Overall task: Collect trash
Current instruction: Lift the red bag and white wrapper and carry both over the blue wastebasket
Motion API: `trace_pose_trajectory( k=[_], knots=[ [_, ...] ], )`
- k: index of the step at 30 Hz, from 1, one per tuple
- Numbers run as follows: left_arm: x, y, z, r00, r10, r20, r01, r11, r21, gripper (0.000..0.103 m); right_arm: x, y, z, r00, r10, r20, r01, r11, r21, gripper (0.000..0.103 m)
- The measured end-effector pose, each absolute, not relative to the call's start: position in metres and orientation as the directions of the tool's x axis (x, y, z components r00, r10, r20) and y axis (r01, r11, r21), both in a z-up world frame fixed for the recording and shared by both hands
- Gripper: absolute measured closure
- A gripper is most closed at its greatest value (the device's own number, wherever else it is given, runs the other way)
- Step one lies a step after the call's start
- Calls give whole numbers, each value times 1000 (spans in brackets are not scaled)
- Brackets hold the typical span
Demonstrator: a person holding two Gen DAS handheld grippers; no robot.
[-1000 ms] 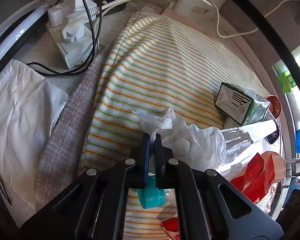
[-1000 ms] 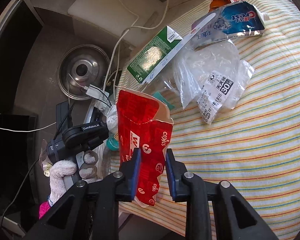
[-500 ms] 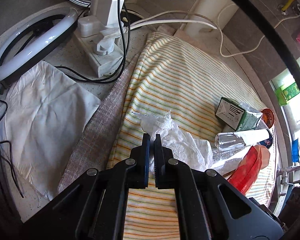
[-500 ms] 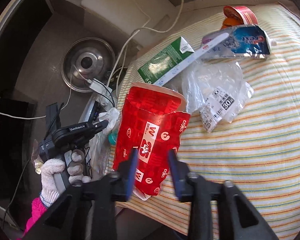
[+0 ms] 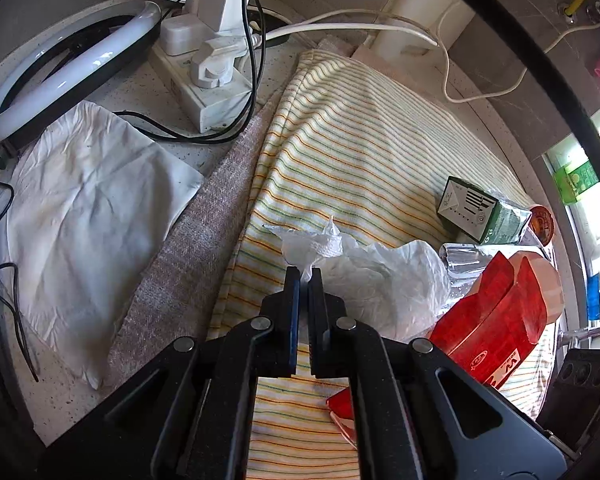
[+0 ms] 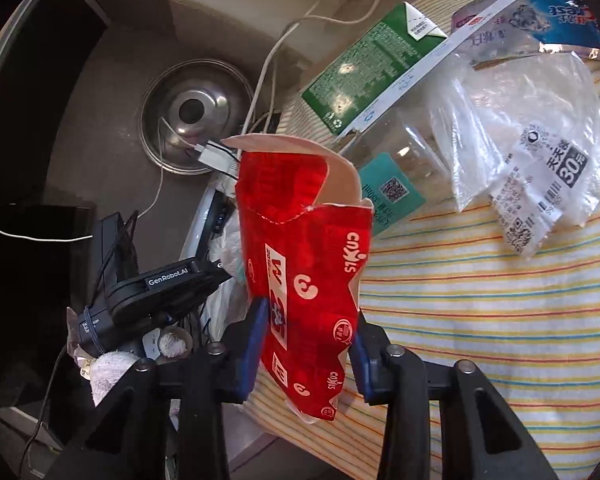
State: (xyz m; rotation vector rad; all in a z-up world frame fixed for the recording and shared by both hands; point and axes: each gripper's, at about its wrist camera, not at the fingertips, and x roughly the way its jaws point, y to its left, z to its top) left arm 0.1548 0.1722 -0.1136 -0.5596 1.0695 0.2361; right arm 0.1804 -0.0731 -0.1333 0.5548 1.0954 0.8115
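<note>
The left gripper (image 5: pixel 304 276) is pinching the twisted neck of a white plastic bag (image 5: pixel 374 280) between fully closed jaws, the bag lying crumpled on the near part of a striped cloth (image 5: pixel 364 152). The right gripper (image 6: pixel 308 336) is closing narrowly around a torn red paper carton (image 6: pixel 300 264), which is standing upright between its blue pads (image 6: pixel 256 340); whether both pads are already pressing the carton cannot be told. Farther right on the cloth, a green carton (image 6: pixel 364 68), a toothpaste tube (image 6: pixel 556 16) and a clear labelled bag (image 6: pixel 532 148) are lying close together. To the left of the cloth, a white paper sheet (image 5: pixel 88 208), a power strip (image 5: pixel 204 80) and a ring lamp (image 5: pixel 68 76) are sitting on the counter. A gloved hand (image 6: pixel 112 372) is holding the left gripper at the near left edge.
</note>
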Motion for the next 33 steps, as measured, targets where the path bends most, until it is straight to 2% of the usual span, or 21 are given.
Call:
trace_pose_trajectory(
  k=[6,9,20,26,33],
  knots=[
    [135,183,-98,511,-62,-857,-454,827,-331,102,169,-81,-107,249,796,-552,-357,605,712,91],
    [122,186,-86,536,-49,-843,-451,827,-335,102,159,-87,-91,285,768,-574,-391,640,662,96],
    [53,164,-57,587,-36,-809,-379,871,-313,102,106,-135,-59,332,741,-583,-465,666,583,97],
    [15,142,-61,585,-56,-809,-350,882,-314,102,77,-152,-49,316,759,-570,-488,645,588,97],
    [-22,107,-79,551,-85,-830,-313,901,-300,102,33,-156,-49,293,738,-608,-550,650,524,97]
  ],
)
